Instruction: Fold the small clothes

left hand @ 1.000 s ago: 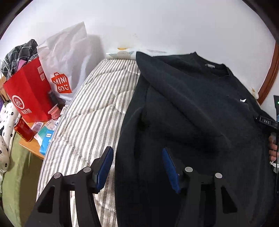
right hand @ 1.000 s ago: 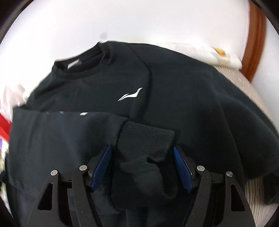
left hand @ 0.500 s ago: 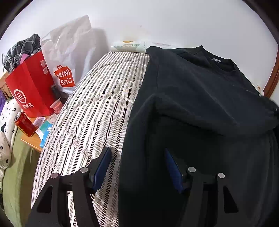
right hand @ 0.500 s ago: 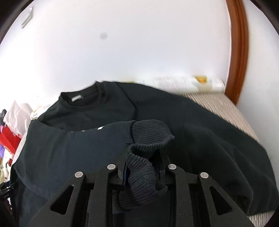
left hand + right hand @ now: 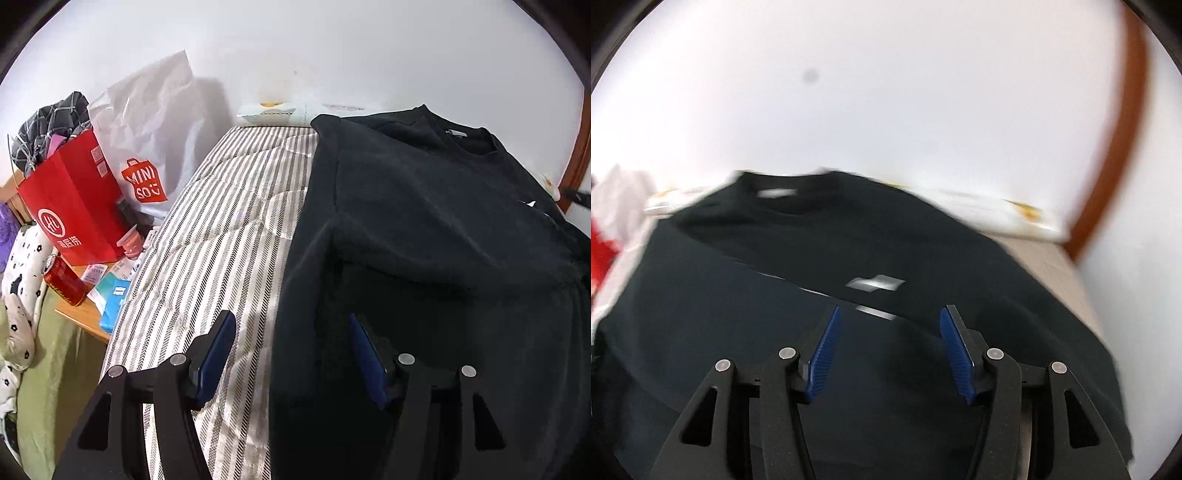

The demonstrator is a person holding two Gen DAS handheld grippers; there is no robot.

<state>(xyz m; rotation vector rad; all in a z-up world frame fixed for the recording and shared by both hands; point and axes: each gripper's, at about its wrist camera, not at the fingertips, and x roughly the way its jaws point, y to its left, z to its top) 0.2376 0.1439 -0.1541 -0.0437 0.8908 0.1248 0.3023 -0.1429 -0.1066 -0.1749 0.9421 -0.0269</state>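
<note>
A black sweatshirt point(image 5: 424, 229) lies flat on the striped bed point(image 5: 229, 229), collar toward the wall. One sleeve is folded across its chest, just below the white logo point(image 5: 875, 283). My left gripper point(image 5: 290, 325) hovers open over the garment's left edge; the cloth lies beneath the jaws, not pinched. My right gripper point(image 5: 888, 314) hangs above the middle of the sweatshirt point(image 5: 849, 369). Its jaws are opening and nothing is between the blue pads point(image 5: 823, 354). The right wrist view is motion-blurred.
Left of the bed a wooden side table point(image 5: 81, 317) holds a red paper bag point(image 5: 74, 206), a white Miniso bag point(image 5: 155, 140), a red can point(image 5: 62, 280) and small packets. A flat pale box point(image 5: 273, 112) lies against the wall. A brown wooden frame point(image 5: 1123, 147) stands at the right.
The right gripper, shut on the ribbed cuff half a second ago, has let it go, opened and risen. The sleeve now lies across the body. The left gripper has hardly moved.
</note>
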